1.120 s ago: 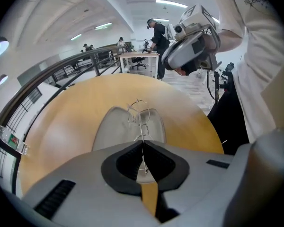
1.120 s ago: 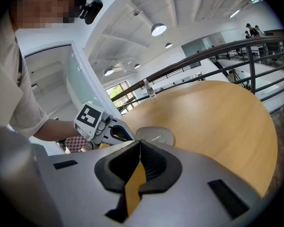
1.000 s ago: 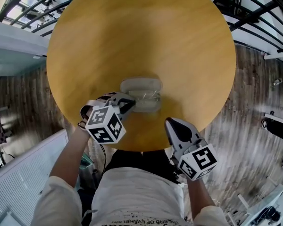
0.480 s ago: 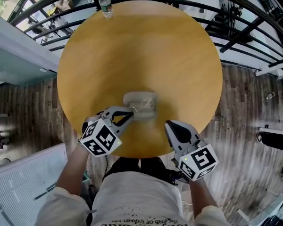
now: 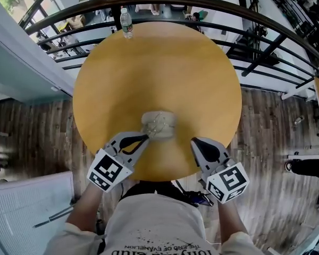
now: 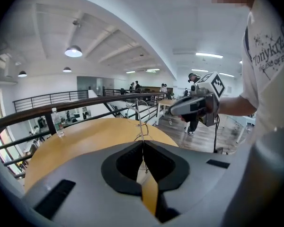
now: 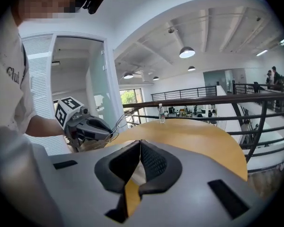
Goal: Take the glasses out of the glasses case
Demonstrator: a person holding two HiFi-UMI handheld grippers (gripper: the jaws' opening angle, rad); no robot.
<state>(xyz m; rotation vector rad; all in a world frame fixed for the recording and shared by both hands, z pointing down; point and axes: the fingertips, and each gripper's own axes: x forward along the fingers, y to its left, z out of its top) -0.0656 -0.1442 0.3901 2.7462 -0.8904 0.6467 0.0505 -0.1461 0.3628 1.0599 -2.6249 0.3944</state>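
Note:
A pale grey glasses case lies open on the round wooden table, near its front edge. My left gripper is shut on thin wire-framed glasses, which stand just above the case. In the left gripper view the shut jaws pinch the frame, and the glasses rise above them. My right gripper hovers to the right of the case, shut with nothing in it. The right gripper view shows its closed jaws and, at the left, the left gripper with the glasses.
A clear water bottle stands at the table's far edge. A dark metal railing curves round behind the table, with wooden floor beneath it. The person's torso is close against the table's near edge.
The left gripper has drawn back from the case toward the near left edge with the glasses in its jaws. The head camera has risen, showing more of the table. The right gripper has stayed put.

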